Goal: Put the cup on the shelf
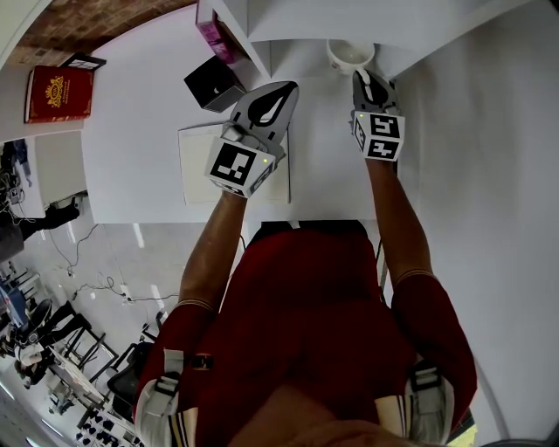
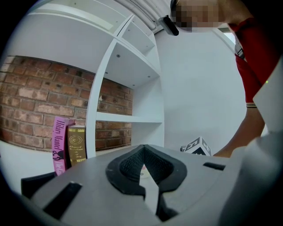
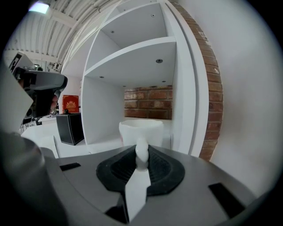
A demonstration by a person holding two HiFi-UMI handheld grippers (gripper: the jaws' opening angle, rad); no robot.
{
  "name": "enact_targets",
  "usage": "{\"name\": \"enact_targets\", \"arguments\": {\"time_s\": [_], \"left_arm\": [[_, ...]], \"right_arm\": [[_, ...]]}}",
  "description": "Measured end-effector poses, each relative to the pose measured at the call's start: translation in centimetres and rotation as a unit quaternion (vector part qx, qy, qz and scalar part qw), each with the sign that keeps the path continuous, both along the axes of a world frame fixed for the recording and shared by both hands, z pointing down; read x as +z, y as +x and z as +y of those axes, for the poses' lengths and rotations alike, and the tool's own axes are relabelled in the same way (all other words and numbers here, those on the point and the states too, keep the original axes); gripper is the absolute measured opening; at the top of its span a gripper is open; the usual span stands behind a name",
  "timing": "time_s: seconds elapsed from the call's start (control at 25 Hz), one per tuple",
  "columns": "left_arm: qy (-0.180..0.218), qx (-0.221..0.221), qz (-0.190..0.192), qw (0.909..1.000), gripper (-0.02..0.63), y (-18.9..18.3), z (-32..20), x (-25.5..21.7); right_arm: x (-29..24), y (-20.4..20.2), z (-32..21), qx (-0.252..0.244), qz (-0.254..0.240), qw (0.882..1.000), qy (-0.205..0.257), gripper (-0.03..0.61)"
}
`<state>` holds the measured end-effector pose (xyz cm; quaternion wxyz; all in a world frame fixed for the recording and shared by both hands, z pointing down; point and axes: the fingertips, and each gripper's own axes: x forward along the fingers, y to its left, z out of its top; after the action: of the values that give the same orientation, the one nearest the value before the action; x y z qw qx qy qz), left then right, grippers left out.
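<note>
A white cup (image 1: 349, 57) (image 3: 141, 132) stands upright in the bottom compartment of the white shelf unit (image 1: 367, 22) (image 3: 132, 57). Its handle points back at me. My right gripper (image 1: 368, 80) (image 3: 141, 153) reaches into that compartment, and its dark pads are shut on the handle. My left gripper (image 1: 286, 89) (image 2: 142, 154) hovers left of the shelf's side wall, tilted upward. Its jaws are shut with nothing between them. The shelf board hides part of the cup in the head view.
A black box (image 1: 214, 85) (image 3: 70, 128) and a pink book (image 1: 212, 30) (image 2: 58, 143) stand left of the shelf, with a gold book (image 2: 76, 143) beside the pink one. A red book (image 1: 58, 93) lies far left. A white pad (image 1: 196, 166) lies under my left arm.
</note>
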<state>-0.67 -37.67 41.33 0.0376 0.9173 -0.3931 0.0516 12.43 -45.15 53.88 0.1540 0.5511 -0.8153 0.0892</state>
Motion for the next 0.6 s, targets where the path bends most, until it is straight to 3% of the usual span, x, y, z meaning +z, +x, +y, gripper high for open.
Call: {"name": "enact_targets", "arguments": {"time_s": [0.44,0.52,0.6], "left_arm": [[-0.001,0.008,0.0,1.0,0.003,0.2,0.64,0.28],[0.0,0.01,-0.001,1.0,0.003,0.31,0.81,0.16],[0.001,0.011,0.0,0.9999,0.003,0.41,1.02,-0.04]], "right_arm": [[1.14,0.52,0.11,0.001,0.017,1.0,-0.018,0.055],[1.12,0.6,0.17,-0.001,0.02,1.0,-0.022,0.071],[1.1,0.52,0.36,-0.01,0.02,0.999,-0.028,0.128]]}}
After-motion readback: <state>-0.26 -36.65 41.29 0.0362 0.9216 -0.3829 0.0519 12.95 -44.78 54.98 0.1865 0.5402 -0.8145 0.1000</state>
